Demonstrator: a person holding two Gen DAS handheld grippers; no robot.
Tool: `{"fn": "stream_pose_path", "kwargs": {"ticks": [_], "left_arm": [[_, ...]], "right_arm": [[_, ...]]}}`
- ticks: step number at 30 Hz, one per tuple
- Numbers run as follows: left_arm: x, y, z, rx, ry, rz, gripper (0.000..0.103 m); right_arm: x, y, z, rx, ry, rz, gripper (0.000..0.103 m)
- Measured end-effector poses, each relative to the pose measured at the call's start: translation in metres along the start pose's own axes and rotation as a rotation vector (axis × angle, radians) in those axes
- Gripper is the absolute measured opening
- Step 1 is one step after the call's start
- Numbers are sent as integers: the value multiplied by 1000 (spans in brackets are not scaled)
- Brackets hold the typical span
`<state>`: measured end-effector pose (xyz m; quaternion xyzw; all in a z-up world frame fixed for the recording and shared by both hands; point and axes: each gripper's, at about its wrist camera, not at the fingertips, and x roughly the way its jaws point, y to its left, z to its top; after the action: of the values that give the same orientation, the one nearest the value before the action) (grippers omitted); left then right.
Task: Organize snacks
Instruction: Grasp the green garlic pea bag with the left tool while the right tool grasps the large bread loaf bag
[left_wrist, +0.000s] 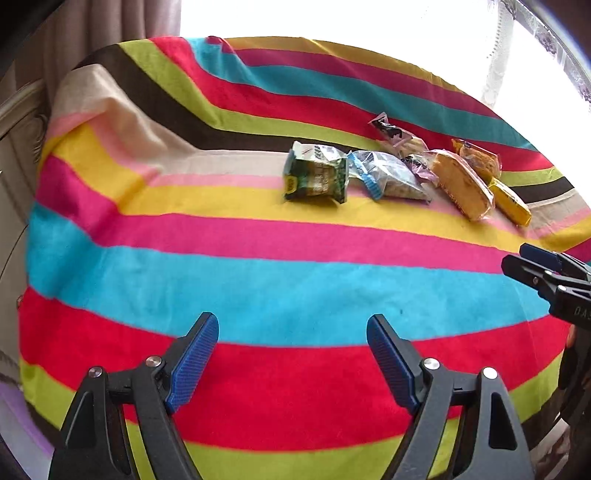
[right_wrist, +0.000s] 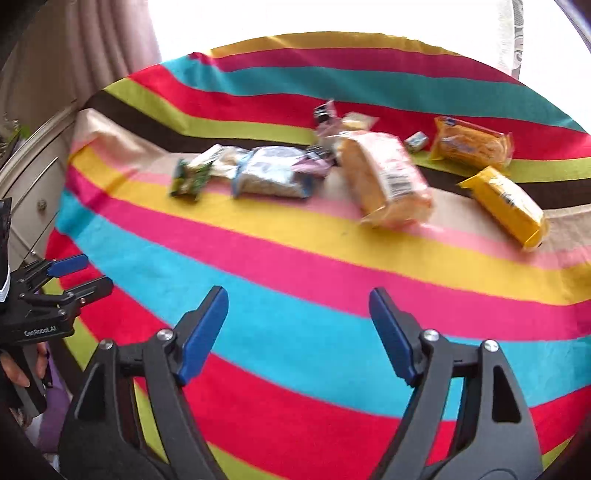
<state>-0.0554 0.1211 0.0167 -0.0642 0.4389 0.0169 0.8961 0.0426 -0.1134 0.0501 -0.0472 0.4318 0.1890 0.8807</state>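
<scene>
Several snack packets lie in a loose row on a striped cloth (left_wrist: 258, 280) (right_wrist: 280, 280). From the left: a green packet (left_wrist: 316, 175) (right_wrist: 192, 175), a blue-and-white packet (left_wrist: 388, 177) (right_wrist: 273, 177), a wrapped yellow cake (left_wrist: 461, 184) (right_wrist: 388, 181), a yellow bar (left_wrist: 511, 201) (right_wrist: 508, 206), an orange biscuit pack (left_wrist: 478, 158) (right_wrist: 471, 144). A clear packet with black print (left_wrist: 391, 133) (right_wrist: 328, 118) lies behind. My left gripper (left_wrist: 293, 354) is open and empty, well short of the snacks. My right gripper (right_wrist: 299, 325) is open and empty too, also short of them.
A small wrapped sweet (right_wrist: 416, 141) lies beside the orange pack. The cloth drops off at the left toward a pale cabinet (right_wrist: 33, 192). Curtains (left_wrist: 92, 33) hang at the back left and a bright window (left_wrist: 332, 18) is behind.
</scene>
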Motion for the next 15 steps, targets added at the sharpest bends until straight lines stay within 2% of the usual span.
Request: {"fn": "stream_pose_path", "kwargs": {"ticks": [3, 8, 15], "left_arm": [[24, -7, 24, -2, 16, 0, 83], [60, -14, 57, 5, 27, 5, 83], [97, -21, 95, 62, 0, 69, 85]], "right_arm": [[21, -28, 22, 9, 4, -23, 85], [61, -52, 54, 1, 25, -35, 86], [98, -65, 74, 40, 45, 26, 86]]}}
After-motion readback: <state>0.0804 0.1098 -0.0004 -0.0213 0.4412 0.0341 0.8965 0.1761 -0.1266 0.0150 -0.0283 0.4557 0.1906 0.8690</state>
